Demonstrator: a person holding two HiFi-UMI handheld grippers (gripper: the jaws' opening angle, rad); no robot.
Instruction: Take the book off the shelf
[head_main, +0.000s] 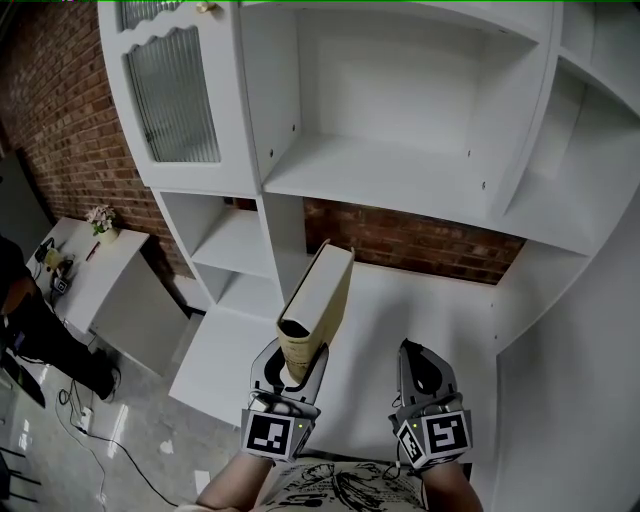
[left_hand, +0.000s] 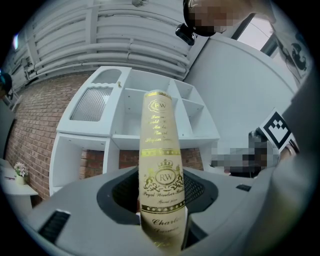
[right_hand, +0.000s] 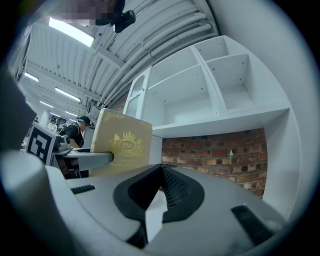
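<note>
From the head view, my left gripper (head_main: 287, 378) had its jaws clenched on the bottom end of the cream book (head_main: 318, 300). The book stood up out of them, leaning away, off the boards and out in front of the white shelf unit (head_main: 400, 170). My right gripper (head_main: 420, 352) sat just beside it. Both my forearms were cut off by the lower edge.

In the left gripper view, the gold-printed spine filled the gap between the 2 jaws. Its lowest lines of print were too blurred to read.

In the right gripper view, the jaws were pressed together at the tips, grasping nothing. The book's crested cover showed at left, its lower part hidden behind the left gripper.
</note>
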